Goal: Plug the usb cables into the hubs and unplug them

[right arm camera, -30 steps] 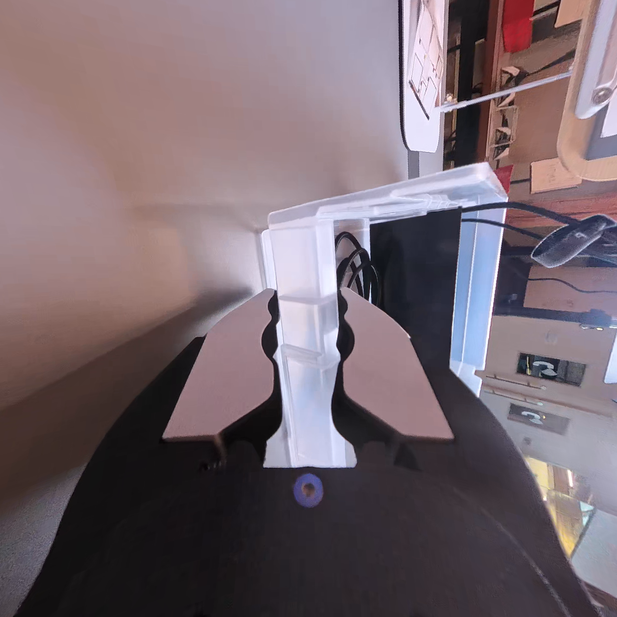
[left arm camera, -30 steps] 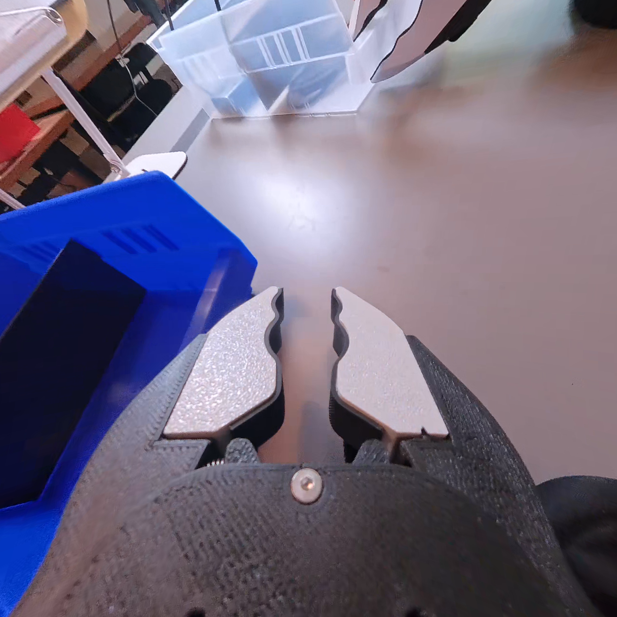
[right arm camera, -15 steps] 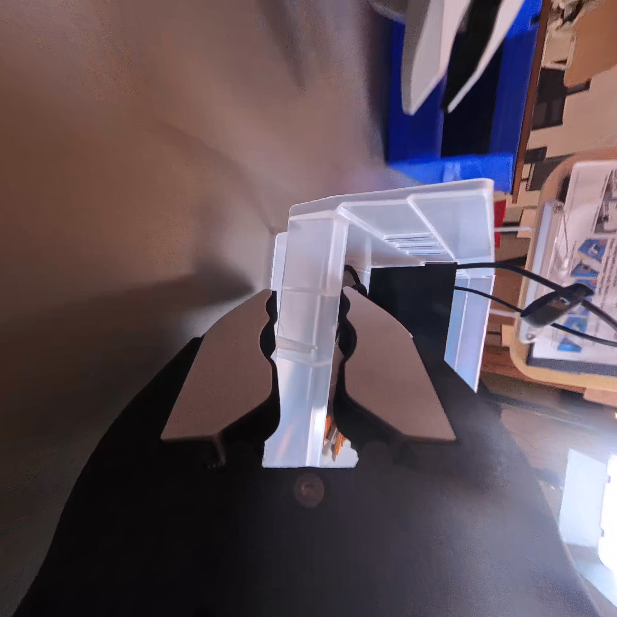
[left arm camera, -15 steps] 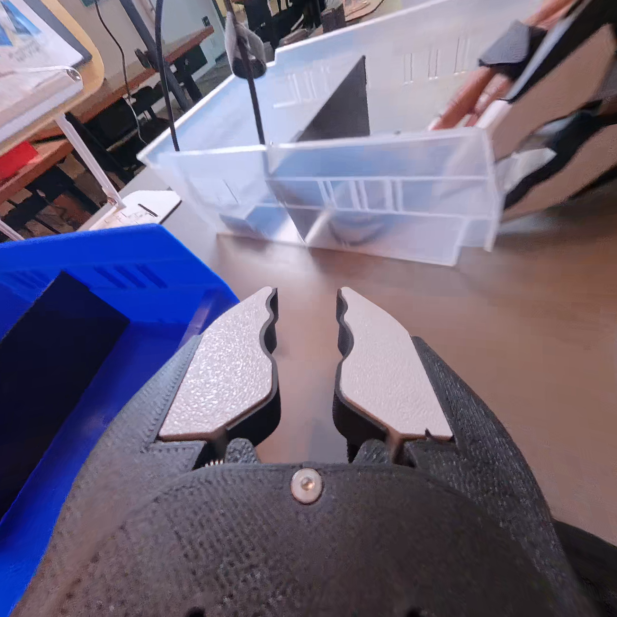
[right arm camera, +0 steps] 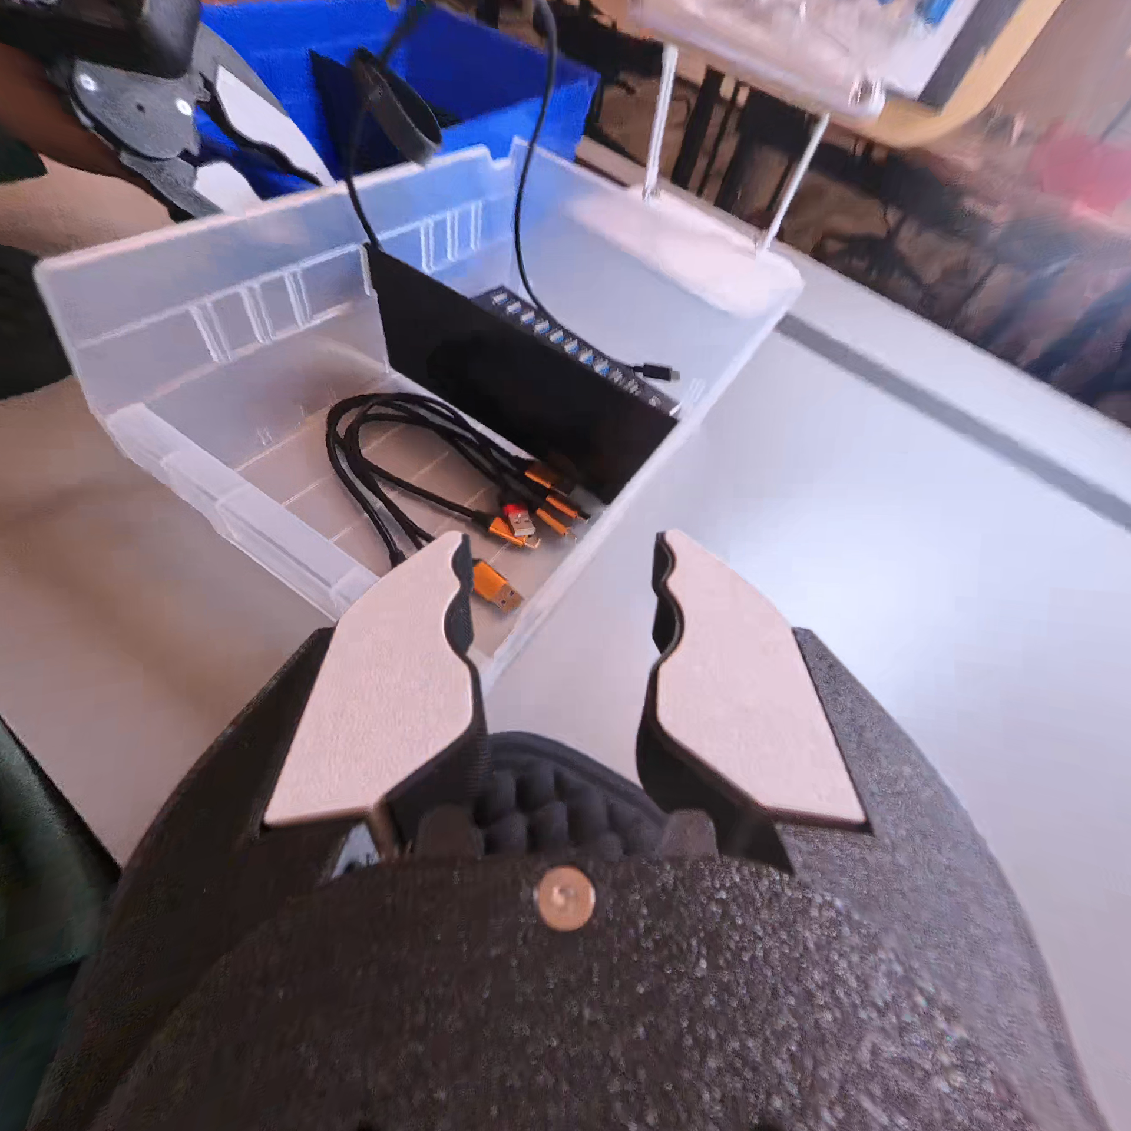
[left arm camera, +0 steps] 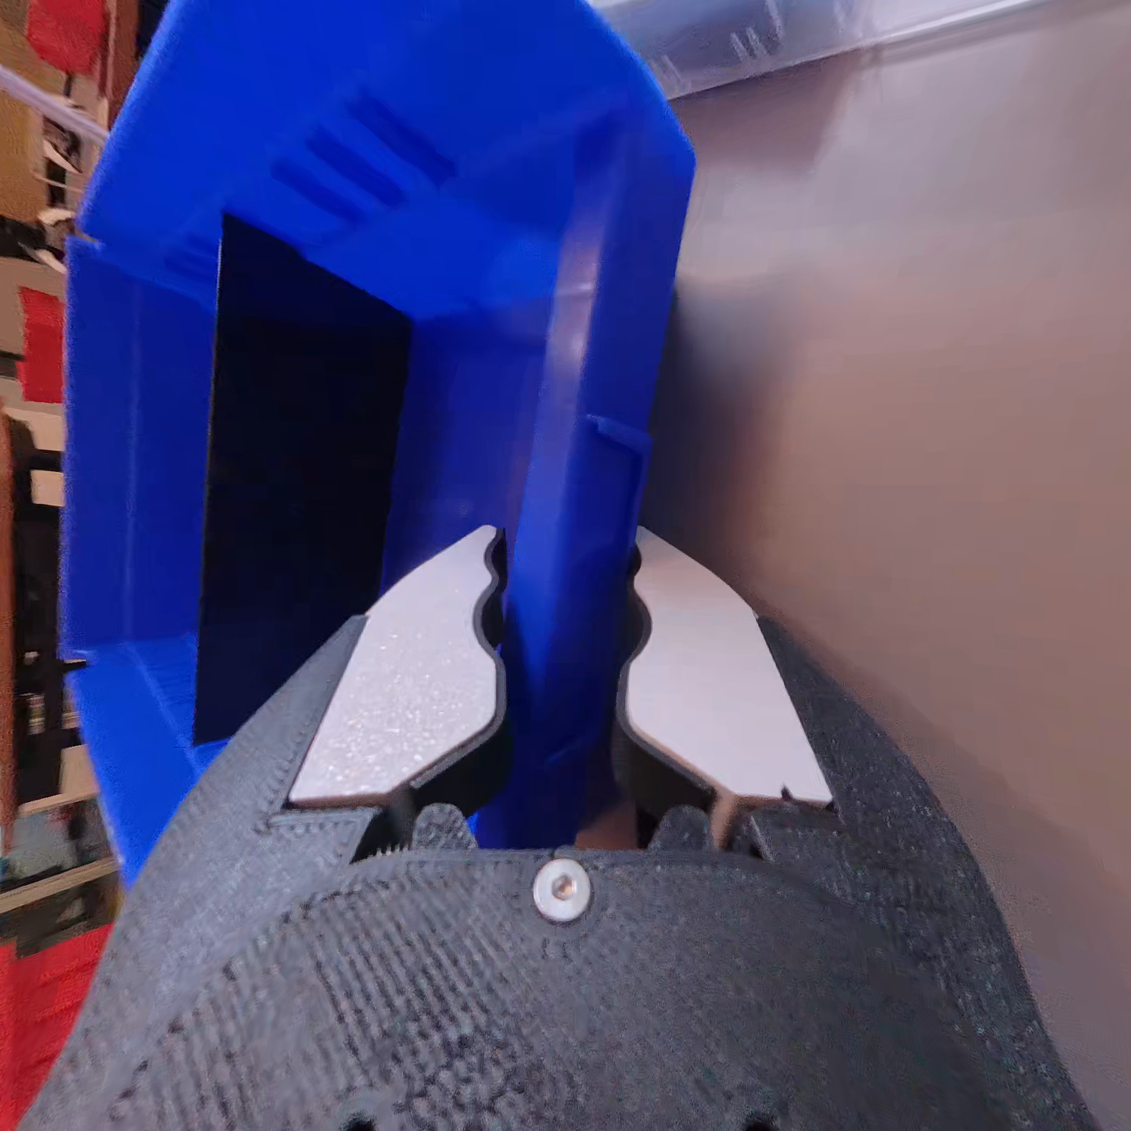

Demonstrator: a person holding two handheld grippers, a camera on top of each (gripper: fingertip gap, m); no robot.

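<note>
- Left wrist view: left gripper straddled the near side wall of a blue bin, one finger inside the bin, the other outside. The wall filled the gap and both pads appeared to pinch it.
- Same view: a black divider panel stood upright inside the blue bin. Brown table ran along the right; an edge of the clear bin showed at the top. No cables or hub were visible from here.
- Right wrist view: right gripper had its fingers spread wide with nothing between them, hovering over the near corner of the clear bin.
- Only this view showed the task items. A bundle of black usb cables with orange plugs lay loose on the floor of the clear bin's near compartment, none plugged in; one orange plug lay apart, just beside the gripper's left fingertip.
- A black divider split the clear bin. Behind it lay the hub, a long black strip with a row of blue ports. Two black leads ran up out of that far compartment.
- Right view also caught the left gripper at upper left, at the blue bin behind the clear bin.
- View was blurred at the edges; the hub's far end could not be made out.
</note>
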